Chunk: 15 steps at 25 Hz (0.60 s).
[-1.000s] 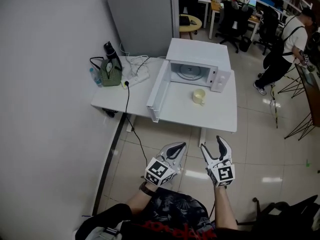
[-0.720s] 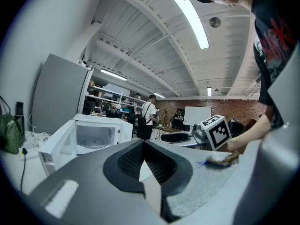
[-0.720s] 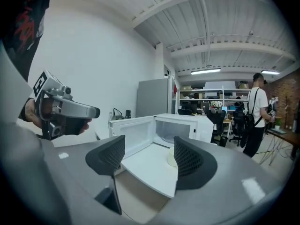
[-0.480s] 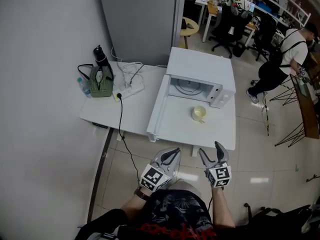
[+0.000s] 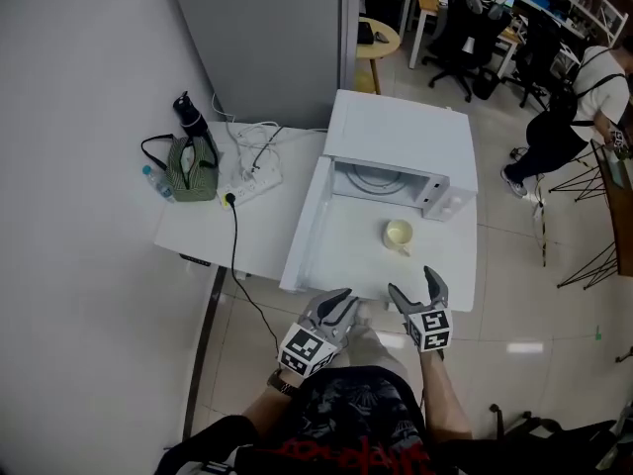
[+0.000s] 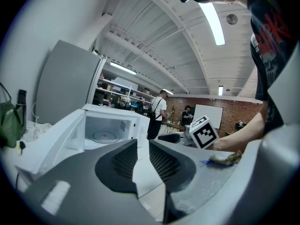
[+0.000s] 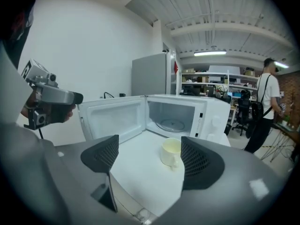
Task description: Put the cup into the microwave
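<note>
Cabinet [image 5: 267,38], grey and flat-sided, stands behind the microwave [image 5: 401,137], its top cut off by the frame. White table [image 5: 247,231] carries the microwave, a smooth white box whose door [image 5: 302,231] hangs open at its left. The head view hides most of the cavity under the roof; the right gripper view shows a round glass turntable [image 7: 172,124] inside. Left of the microwave lie a green bag [image 5: 190,156] and a white power strip [image 5: 259,178] with tangled cable. Right gripper [image 5: 413,287], in front of the microwave at the table edge, has jaws that have just been opening and stand wide; the cup lines up between them but far off, untouched. Left gripper [image 5: 334,305], in front of the door, has jaws just opened to a narrow slit with nothing in it, its pads dark and ribbed. Cup [image 5: 398,234], pale yellow and glossy, sits upright on the table just in front of the microwave's open mouth, handle toward the right gripper
</note>
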Available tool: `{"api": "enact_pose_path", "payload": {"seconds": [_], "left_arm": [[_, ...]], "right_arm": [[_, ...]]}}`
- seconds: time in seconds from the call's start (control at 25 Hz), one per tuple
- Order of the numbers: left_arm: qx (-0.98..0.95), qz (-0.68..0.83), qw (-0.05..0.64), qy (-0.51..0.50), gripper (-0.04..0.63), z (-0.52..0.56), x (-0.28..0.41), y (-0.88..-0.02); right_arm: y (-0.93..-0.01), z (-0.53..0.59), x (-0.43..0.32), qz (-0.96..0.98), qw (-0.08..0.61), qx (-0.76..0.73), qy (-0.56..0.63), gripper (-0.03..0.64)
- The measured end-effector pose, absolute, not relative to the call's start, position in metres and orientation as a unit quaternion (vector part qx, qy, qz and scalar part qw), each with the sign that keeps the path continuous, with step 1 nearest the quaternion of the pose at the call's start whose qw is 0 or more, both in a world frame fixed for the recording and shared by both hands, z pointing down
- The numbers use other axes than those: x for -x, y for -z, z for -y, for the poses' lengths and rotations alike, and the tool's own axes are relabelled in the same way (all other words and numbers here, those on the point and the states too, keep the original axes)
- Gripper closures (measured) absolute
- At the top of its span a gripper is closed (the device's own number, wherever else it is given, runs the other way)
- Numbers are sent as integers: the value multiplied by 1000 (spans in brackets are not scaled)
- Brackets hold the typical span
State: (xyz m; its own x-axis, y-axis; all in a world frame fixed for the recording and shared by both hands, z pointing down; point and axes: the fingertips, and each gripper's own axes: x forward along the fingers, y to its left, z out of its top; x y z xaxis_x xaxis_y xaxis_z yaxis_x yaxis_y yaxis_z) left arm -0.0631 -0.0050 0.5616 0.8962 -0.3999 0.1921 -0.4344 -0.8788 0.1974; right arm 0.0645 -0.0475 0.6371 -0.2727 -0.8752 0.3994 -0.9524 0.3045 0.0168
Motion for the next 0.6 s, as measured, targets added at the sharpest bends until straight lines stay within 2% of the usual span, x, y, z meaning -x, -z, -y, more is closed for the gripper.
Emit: {"api": "enact_pose_path", "payload": {"seconds": [0.12, 0.2, 0.28, 0.44, 0.6], "left_arm": [[-958, 217, 146, -116, 481, 31, 35, -578], [-951, 239, 144, -136, 480, 50, 20, -581], [-950, 247, 123, -146, 454, 69, 3, -576], [-958, 234, 58, -154, 334, 89, -33, -562], [-956, 225, 51, -180, 308, 93, -58, -568]], "right_arm": [[-690, 85, -87, 785, 217, -555, -167, 154], [-726, 103, -102, 777, 248, -539, -210, 96], [-752, 126, -113, 775, 262, -528, -230, 87], [-785, 168, -120, 782, 276, -501, -246, 89], [-809, 194, -114, 792, 300, -465, -258, 98]]}}
